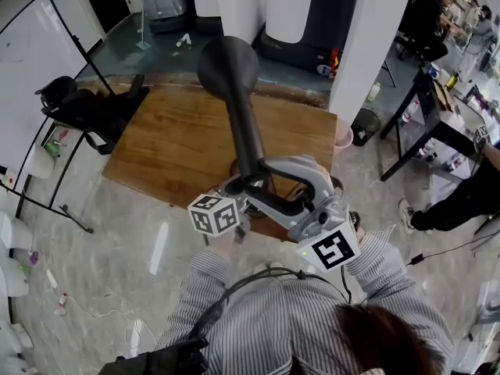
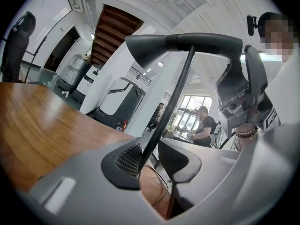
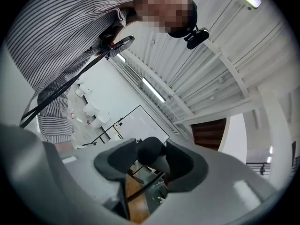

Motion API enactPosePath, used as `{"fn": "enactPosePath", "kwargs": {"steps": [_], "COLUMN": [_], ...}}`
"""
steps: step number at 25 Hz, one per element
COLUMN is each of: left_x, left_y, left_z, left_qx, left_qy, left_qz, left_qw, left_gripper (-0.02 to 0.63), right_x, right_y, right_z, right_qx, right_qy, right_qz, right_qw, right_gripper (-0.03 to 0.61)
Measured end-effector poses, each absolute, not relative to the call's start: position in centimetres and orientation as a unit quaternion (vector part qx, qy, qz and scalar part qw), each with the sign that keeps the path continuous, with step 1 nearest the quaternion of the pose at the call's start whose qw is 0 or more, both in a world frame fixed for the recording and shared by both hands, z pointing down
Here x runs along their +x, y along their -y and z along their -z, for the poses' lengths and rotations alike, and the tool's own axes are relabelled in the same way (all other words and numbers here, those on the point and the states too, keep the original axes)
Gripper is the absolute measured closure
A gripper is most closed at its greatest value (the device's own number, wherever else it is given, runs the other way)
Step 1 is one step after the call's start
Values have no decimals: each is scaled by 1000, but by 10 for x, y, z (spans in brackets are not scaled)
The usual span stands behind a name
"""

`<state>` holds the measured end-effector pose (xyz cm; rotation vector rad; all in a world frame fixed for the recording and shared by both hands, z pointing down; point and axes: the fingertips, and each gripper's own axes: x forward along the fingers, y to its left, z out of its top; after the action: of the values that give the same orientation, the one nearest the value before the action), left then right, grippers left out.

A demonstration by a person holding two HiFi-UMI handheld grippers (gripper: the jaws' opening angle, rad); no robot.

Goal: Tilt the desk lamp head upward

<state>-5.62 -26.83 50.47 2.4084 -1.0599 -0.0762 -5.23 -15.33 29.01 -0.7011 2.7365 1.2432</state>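
Observation:
The black desk lamp head stretches away from me over the wooden desk, its flared shade at the far end. My right gripper is shut on the head's rounded rear end, with both pads against it. In the left gripper view the head lies level at the top, with the right gripper clamped on its end. The thin lamp stem runs down between the jaws of my left gripper and lies against the left pad. A gap shows at the other pad. In the head view the left gripper sits just below the right.
A black chair stands at the desk's left end beside a whiteboard. A white pillar rises at the desk's far right corner. Another table and seated people are to the right. My striped sleeves fill the foreground.

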Motion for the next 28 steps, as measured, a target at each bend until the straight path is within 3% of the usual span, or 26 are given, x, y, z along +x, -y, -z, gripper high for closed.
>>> {"fn": "enactPosePath", "kwargs": {"steps": [9, 28], "left_x": [-56, -55], "left_y": [269, 271], "left_z": [-506, -505], "left_qx": [885, 889], "left_qy": [391, 386], "left_qz": [27, 24], "left_qw": [252, 247], "left_gripper": [505, 506], "right_x": [-51, -52], "right_y": [158, 166], "right_z": [-308, -332], "right_qx": [-253, -259], "right_qy": [-861, -879], "right_qz": [-441, -401], "right_qw": [-31, -7], "right_gripper": [382, 382]}}
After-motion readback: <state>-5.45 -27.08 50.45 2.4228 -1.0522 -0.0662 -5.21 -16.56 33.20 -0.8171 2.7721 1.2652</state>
